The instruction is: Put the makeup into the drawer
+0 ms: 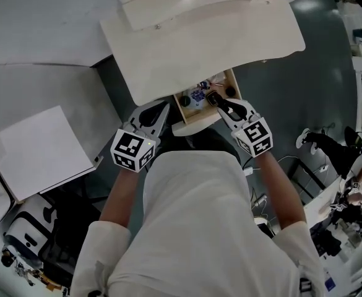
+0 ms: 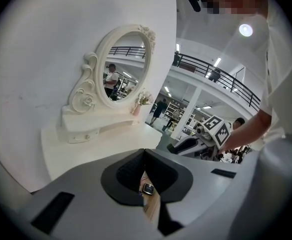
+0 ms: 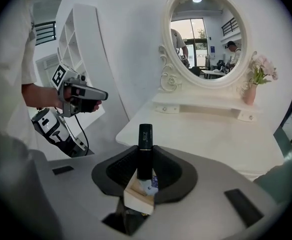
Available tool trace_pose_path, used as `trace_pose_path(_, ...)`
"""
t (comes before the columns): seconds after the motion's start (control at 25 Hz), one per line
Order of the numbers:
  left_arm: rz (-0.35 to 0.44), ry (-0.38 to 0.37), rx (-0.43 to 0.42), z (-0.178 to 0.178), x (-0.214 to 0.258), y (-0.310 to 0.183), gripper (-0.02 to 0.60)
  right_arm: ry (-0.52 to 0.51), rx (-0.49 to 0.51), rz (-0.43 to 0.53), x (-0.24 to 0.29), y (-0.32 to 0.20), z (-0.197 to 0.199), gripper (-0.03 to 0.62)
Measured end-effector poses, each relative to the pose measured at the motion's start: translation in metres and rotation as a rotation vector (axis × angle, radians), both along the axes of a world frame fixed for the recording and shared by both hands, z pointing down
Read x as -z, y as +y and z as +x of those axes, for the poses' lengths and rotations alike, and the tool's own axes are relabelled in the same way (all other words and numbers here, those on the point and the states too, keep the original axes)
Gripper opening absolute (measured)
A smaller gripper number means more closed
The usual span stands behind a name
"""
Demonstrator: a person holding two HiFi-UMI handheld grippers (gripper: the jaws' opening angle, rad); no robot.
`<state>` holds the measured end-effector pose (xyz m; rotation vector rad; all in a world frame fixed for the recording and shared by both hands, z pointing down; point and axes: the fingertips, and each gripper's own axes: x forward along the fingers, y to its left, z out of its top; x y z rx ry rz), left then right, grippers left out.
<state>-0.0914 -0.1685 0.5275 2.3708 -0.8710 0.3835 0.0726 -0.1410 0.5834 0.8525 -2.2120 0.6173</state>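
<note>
A black lipstick tube (image 3: 145,149) stands upright between the pads of my right gripper (image 3: 145,160), which is shut on it. In the head view this gripper (image 1: 214,99) holds the tube (image 1: 210,94) over the open wooden drawer (image 1: 184,108) under the white vanity table (image 1: 199,42). Small makeup items lie inside the drawer (image 3: 137,194). My left gripper (image 1: 162,114) hovers just left of the drawer with its jaws together and nothing held. Through the slit below its pads (image 2: 131,171), a strip of the drawer (image 2: 153,206) shows.
An oval mirror (image 3: 205,34) on a white stand with small drawers and a pink flower vase (image 3: 249,91) sits at the back of the tabletop. A white cabinet (image 1: 41,147) stands to the left. Black-and-white equipment (image 1: 20,228) and cables lie on the floor.
</note>
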Motion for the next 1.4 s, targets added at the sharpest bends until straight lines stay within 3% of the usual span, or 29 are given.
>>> trace_pose_path(0.32,-0.052,-0.009,0.025,0.005,-0.021,0.005,0.017,0.048,0.117,-0.066,-0.029,0.006,-0.007,0.107)
trace_pose_path(0.76,-0.121,-0.043,0.170,0.019,-0.046,0.023,0.017,0.096,0.310,-0.186,-0.103,0.018,-0.005,0.107)
trace_pose_path(1.4,-0.203,-0.061,0.314,0.009,-0.091,0.053,0.017,0.144,0.444,-0.301,-0.196,0.016,-0.020,0.107)
